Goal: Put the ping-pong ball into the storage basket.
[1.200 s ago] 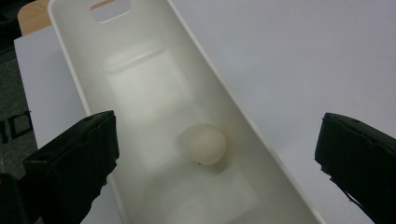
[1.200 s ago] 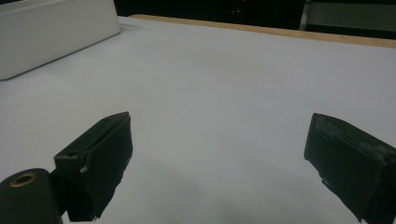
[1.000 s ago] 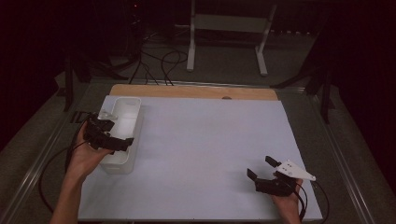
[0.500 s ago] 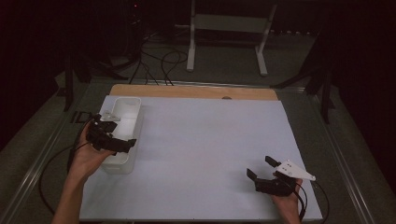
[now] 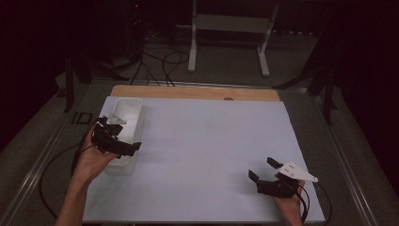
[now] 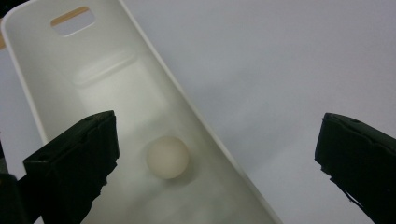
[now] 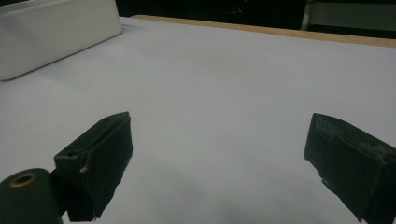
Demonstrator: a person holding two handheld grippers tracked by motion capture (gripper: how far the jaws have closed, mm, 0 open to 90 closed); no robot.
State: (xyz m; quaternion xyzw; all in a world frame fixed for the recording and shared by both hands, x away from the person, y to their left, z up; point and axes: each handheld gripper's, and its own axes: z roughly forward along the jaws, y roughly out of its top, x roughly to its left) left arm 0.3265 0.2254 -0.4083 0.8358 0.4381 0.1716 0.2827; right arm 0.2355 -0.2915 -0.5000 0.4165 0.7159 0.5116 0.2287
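The room is dark, and the light falls mostly on the white table (image 5: 207, 141), which looks pale and a bit blue. Everything behind the table is almost black, so the stands and cables there are hard to see. The high view is dim and a little grainy. In the left gripper view the white bin (image 6: 116, 93) is bright, with a soft shiny patch on its floor beyond the ball (image 6: 168, 157). The ball looks slightly fuzzy and has a faint shadow under it. The black jaws close to the camera are blurry at their edges. In the right gripper view the table is evenly lit, with a soft dark shadow between the jaws.
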